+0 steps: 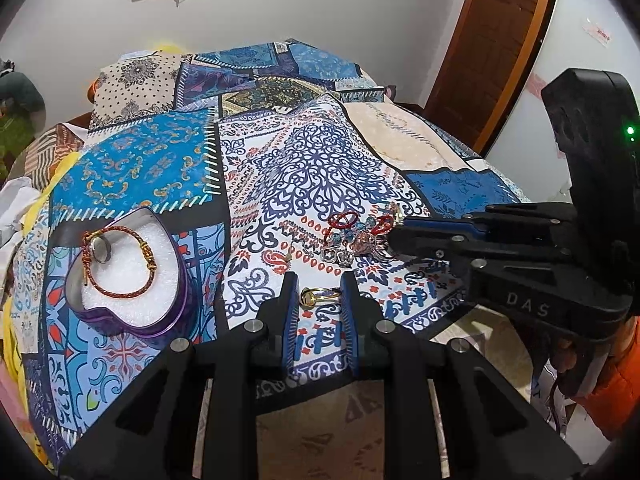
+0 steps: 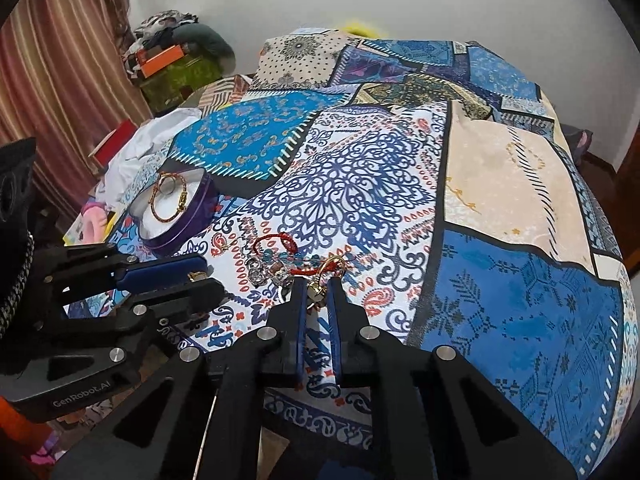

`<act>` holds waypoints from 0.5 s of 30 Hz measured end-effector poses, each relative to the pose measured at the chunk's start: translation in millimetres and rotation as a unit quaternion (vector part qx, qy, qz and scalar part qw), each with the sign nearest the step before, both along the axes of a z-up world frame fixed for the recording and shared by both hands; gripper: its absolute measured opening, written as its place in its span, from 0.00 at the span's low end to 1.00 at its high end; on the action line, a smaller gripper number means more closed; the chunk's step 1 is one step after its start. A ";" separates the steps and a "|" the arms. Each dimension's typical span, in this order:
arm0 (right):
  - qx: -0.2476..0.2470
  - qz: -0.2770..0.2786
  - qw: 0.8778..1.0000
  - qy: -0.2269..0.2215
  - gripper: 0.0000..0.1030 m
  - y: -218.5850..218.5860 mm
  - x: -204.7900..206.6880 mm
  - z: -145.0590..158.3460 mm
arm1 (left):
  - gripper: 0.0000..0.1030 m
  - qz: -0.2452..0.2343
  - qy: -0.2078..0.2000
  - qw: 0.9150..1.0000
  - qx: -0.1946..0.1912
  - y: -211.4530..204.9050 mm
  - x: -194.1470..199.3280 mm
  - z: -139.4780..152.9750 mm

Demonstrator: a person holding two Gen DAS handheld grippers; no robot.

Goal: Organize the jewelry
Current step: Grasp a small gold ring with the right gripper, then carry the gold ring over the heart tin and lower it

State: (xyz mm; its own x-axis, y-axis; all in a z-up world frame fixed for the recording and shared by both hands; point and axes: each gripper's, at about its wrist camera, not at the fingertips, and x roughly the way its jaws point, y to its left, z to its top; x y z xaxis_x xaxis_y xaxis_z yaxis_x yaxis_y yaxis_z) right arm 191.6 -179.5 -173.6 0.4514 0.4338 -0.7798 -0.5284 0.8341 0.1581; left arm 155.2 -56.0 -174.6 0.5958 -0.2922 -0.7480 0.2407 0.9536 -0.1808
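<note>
A purple heart-shaped tin (image 1: 132, 312) with white foam holds a red-gold braided bracelet (image 1: 120, 258) and a silver ring (image 1: 100, 246); it also shows in the right wrist view (image 2: 180, 216). My left gripper (image 1: 320, 294) is shut on a gold ring (image 1: 318, 294), held just above the cloth. A pile of jewelry (image 1: 356, 238) with red cord and blue beads lies beyond it. My right gripper (image 2: 318, 294) is shut on a small gold piece (image 2: 316, 292) at the near edge of the pile (image 2: 288, 260).
A patterned blue and white cloth (image 1: 320, 168) covers the bed. Folded bedding (image 1: 240, 76) lies at the far end. A wooden door (image 1: 500, 40) stands at the right. Boxes and clothes (image 2: 172, 64) sit beside a curtain (image 2: 60, 80) at the left.
</note>
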 end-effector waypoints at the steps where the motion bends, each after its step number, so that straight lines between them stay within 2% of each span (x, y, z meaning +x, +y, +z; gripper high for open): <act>1: 0.001 -0.002 1.000 -0.002 0.09 -1.8 -1.0 2.2 | 0.19 0.000 -0.002 1.000 0.001 -0.1 -1.3 1.0; 15: 0.021 -0.018 0.998 -0.057 0.09 -5.7 -20.8 49.6 | 0.19 0.023 -0.048 0.999 0.007 15.5 -23.5 37.0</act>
